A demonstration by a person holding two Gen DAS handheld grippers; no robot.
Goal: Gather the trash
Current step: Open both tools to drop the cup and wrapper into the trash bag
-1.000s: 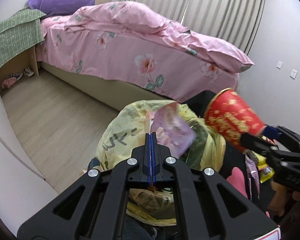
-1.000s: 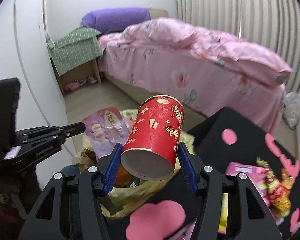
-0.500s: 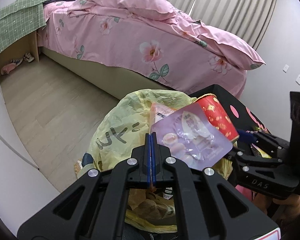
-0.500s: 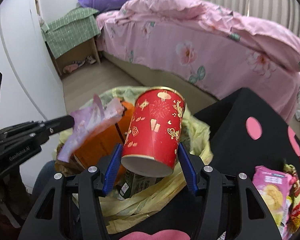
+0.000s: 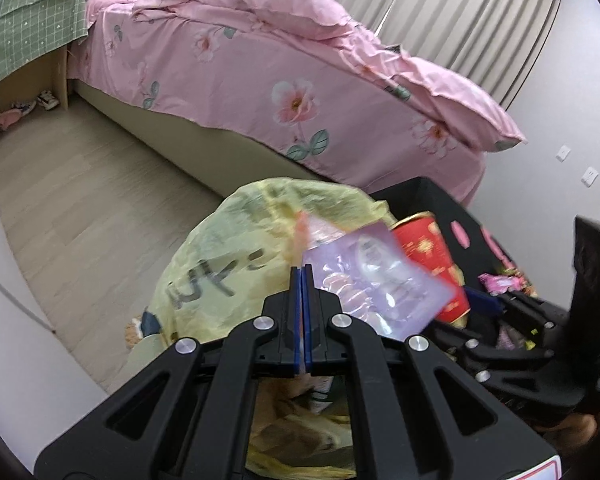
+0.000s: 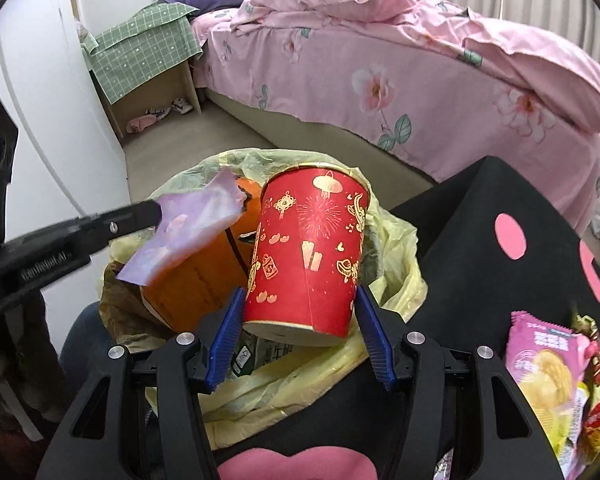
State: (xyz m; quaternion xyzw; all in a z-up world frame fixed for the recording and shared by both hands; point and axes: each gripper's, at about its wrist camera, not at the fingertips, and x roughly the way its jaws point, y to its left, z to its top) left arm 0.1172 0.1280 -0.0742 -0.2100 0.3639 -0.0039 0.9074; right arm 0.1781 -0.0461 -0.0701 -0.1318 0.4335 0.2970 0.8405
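My right gripper is shut on a red paper cup with gold prints. It holds the cup tilted just above the mouth of a yellow rubbish bag. My left gripper is shut on a thin purple wrapper, which hangs over the same bag. In the right wrist view the left gripper reaches in from the left with the wrapper flapping beside the cup. The cup shows behind the wrapper in the left wrist view.
Inside the bag lie an orange carton and other waste. A black table with pink shapes stands to the right and carries snack packets. A pink bed and wooden floor lie beyond.
Both grippers have come down toward the bag mouth. The cup has sunk from above the bag to just over its rim, and the wrapper has swung in next to it.
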